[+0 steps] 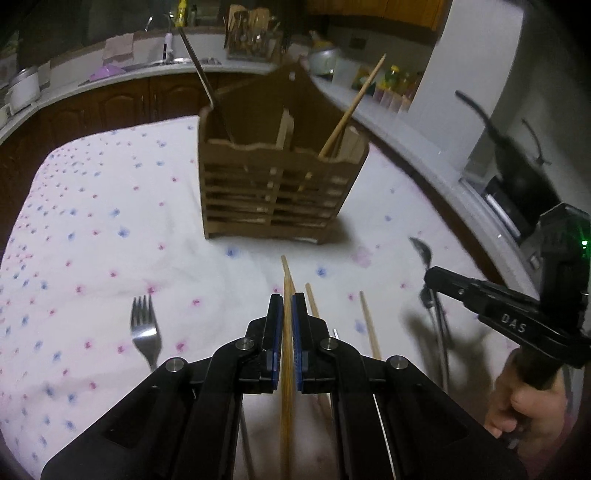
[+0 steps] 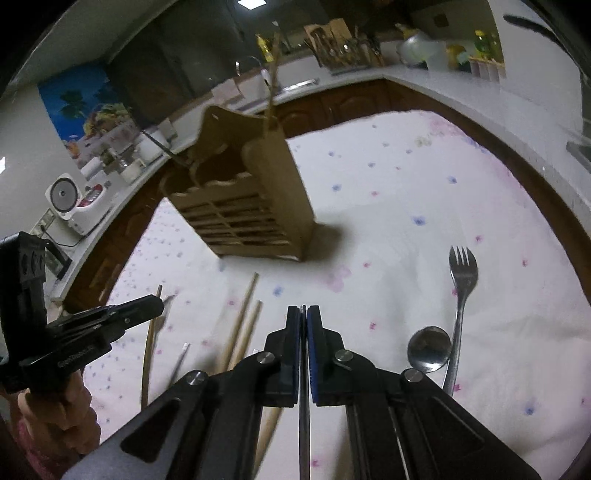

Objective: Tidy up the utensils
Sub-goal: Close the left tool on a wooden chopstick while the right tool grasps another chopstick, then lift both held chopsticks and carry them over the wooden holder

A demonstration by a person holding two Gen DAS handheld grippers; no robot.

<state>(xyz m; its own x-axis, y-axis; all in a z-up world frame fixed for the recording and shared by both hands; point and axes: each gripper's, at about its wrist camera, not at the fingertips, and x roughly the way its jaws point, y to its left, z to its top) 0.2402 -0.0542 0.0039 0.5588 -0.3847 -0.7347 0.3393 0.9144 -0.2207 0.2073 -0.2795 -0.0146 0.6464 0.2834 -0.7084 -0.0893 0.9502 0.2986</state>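
L gripper (image 1: 287, 301): jaws clamped on a light wooden chopstick (image 1: 286, 369). R gripper (image 2: 303, 314): jaws clamped on a thin metal utensil handle (image 2: 304, 424). Brown slatted wooden utensil caddy (image 1: 273, 192) stands upright on the floral-cloth desk (image 1: 92, 240), just beyond both.

The right gripper (image 1: 430, 275) reads "DAS", perhaps partly hidden.

We see a dim kitchen lit from a ceiling panel (image 2: 252, 3). The wooden caddy (image 1: 277, 177) casts a soft shadow rightward. Both views are grainy, slightly motion-blurred, with fisheye bending and dark vignetted corners.
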